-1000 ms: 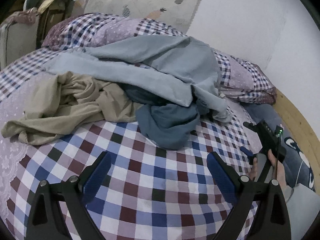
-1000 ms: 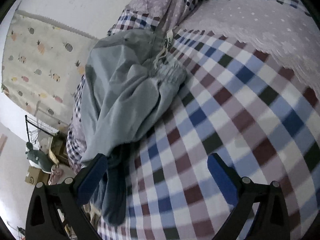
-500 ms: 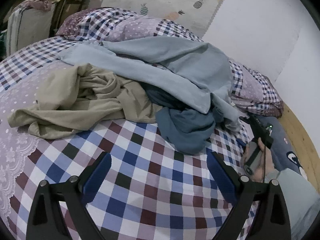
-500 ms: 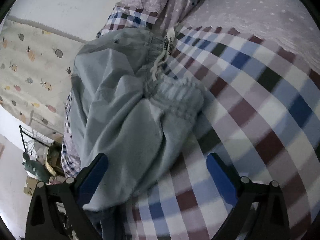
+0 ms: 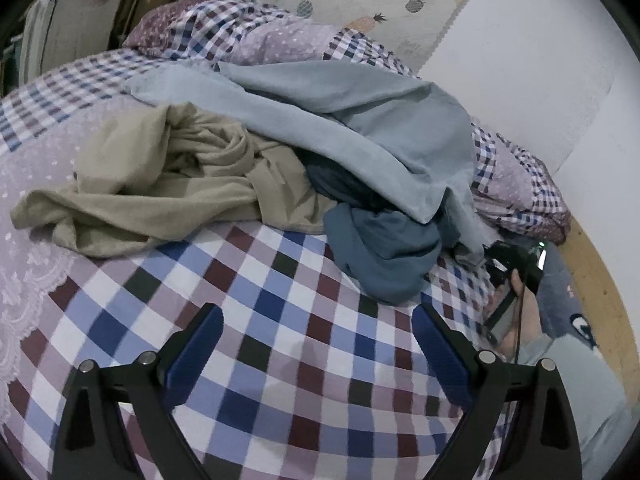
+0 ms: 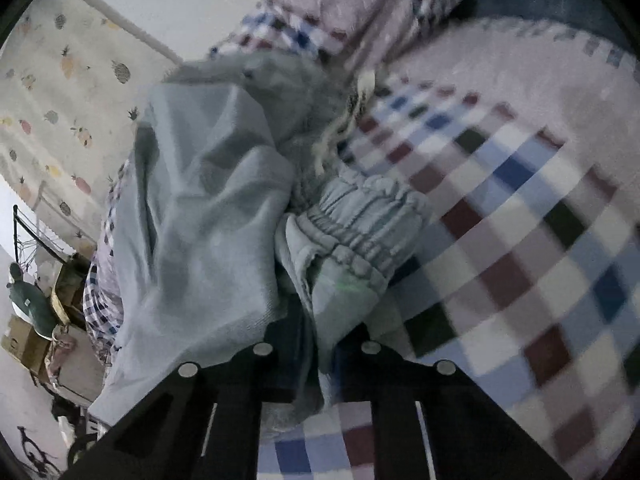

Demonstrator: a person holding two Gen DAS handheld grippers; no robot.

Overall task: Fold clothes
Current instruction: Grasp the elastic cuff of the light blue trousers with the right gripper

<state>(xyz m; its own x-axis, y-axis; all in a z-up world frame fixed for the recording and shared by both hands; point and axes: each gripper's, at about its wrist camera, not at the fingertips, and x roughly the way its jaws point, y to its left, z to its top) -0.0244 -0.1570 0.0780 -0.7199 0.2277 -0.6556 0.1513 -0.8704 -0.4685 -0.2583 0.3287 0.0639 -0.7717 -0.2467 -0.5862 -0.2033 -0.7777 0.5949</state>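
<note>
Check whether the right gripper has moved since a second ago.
Yes. The right gripper has advanced toward the light blue pants, closing on their elastic waistband, away from the checkered bedsheet.

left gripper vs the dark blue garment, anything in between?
Nothing but bare checked bedspread between the open left gripper and the dark blue garment, per the left wrist view.

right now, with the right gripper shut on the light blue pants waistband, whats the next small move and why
Probably lift the waistband clear: the right gripper has it clamped, while the light blue pants lie draped over the dark blue garment.
</note>
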